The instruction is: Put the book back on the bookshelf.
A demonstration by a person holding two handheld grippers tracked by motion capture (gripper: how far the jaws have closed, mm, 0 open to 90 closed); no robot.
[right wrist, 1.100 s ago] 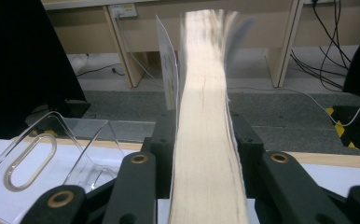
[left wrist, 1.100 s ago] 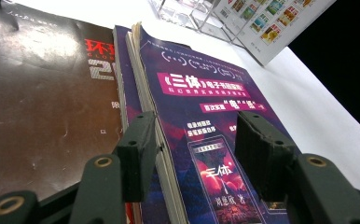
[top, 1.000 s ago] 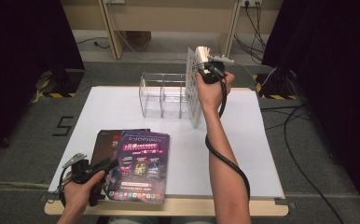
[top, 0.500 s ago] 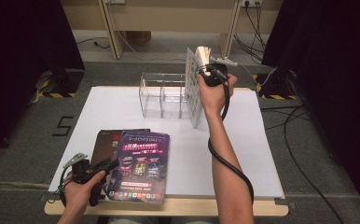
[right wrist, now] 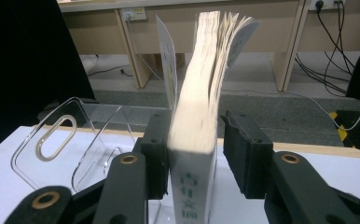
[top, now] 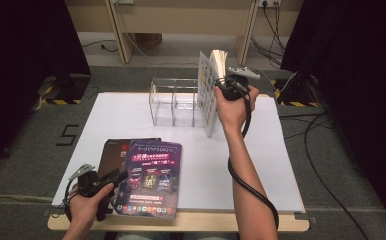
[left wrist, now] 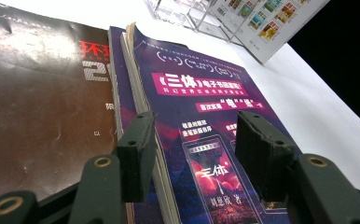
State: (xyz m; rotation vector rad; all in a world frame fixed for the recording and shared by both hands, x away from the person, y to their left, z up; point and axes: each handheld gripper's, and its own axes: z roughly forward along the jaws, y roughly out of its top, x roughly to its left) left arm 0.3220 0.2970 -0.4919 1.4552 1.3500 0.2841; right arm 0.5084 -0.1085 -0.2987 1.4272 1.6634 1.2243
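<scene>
**One book stood at the rack, a stack waiting at the near edge**

We are filing books into a clear acrylic rack. Nearest to us, at the near left corner of the white surface (top: pixel 131 107), our left gripper (top: pixel 112 178) rests at the left side of a flat stack. Its fingers (left wrist: pixel 138 154) stand wide open, straddling the page edges of the purple magazine (top: pixel 151 177) on top without pressing on it. Under and beside this lies a dark brown magazine (left wrist: pixel 38 93). We judge these are yet to be filed.

Farther off, near the far edge, the clear rack (top: pixel 176 102) stands with its compartments empty. At its right end a thick white book (top: pixel 210 90) stands upright on the surface, touching or just beside the rack's end wall; we cannot tell whether it is in a slot. Our right gripper (top: pixel 224 86) is at its spine. Its fingers (right wrist: pixel 245 156) have just been opening: the left one is against the cover, the right one clear of it, so the book seems released.
</scene>
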